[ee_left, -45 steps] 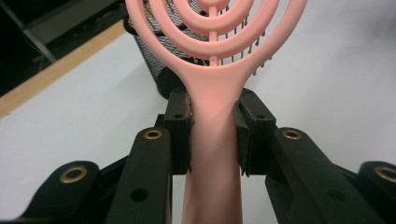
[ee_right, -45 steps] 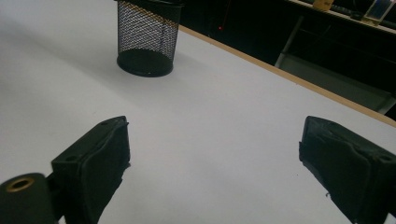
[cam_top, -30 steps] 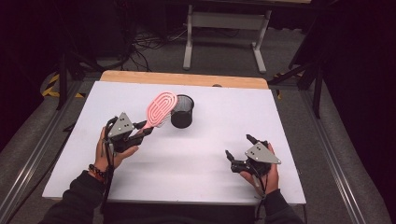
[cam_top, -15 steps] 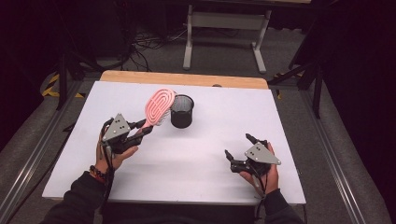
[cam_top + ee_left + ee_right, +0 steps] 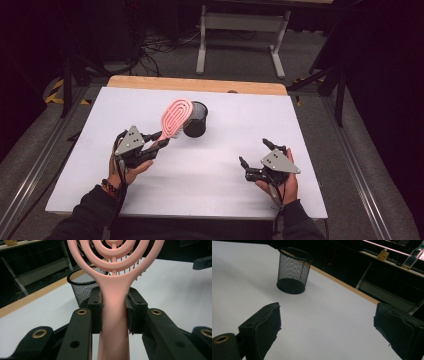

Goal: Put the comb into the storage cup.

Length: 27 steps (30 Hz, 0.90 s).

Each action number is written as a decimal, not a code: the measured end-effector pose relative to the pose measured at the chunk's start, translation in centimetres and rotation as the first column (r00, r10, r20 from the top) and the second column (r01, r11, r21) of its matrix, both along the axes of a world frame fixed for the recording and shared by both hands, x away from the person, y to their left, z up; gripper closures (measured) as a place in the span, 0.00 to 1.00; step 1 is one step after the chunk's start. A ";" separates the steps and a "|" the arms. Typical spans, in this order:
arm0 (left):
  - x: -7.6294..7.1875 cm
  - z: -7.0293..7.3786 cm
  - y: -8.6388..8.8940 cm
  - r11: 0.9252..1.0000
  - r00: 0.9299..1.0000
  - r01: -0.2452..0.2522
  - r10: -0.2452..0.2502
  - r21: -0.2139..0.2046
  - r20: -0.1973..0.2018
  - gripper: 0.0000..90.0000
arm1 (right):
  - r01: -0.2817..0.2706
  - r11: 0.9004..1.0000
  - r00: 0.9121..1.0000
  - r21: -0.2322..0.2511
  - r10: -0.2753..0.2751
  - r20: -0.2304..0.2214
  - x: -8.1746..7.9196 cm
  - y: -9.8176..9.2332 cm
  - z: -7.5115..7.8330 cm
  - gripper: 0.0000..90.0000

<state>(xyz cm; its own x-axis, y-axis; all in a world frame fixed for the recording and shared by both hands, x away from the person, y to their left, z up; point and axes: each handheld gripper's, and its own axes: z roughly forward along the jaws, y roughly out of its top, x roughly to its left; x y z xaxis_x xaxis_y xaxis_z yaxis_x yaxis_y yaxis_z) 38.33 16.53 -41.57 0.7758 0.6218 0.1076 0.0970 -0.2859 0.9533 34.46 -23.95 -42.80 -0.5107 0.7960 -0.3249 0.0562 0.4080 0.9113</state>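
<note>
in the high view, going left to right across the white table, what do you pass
left gripper → pink hairbrush held in it → black mesh cup → right gripper

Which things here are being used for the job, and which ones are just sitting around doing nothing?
Being used:
- pink hairbrush, clamped by its handle in the left gripper
- black mesh cup, probably where the brush goes
- right gripper, open and waiting

Just lying about:
- bottles on the far shelf
- metal stand behind the table
</note>
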 end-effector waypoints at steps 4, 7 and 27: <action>0.0 -0.5 -0.5 1.000 1.000 0.001 -0.001 -0.002 -0.005 0.77 | 0.003 1.000 0.999 0.030 -0.004 0.032 0.1 0.5 0.8 0.07; -0.1 -0.9 -0.9 1.000 1.000 0.013 -0.013 -0.006 -0.015 0.77 | -0.004 0.998 0.999 0.063 0.001 0.040 0.2 1.0 1.4 0.09; -0.7 -1.7 -1.6 0.998 0.999 -0.023 0.025 -0.062 0.021 0.77 | -0.111 0.977 0.994 0.180 0.110 0.014 0.9 6.9 4.1 0.04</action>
<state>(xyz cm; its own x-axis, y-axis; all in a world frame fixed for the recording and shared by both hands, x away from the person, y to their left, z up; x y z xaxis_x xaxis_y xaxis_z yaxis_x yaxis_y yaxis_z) 37.59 14.94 -43.22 0.7584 0.6462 0.0849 0.0824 -0.2242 0.9711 35.40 -17.05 -38.67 -0.5975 0.7806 -0.1833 0.0163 0.2404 0.9705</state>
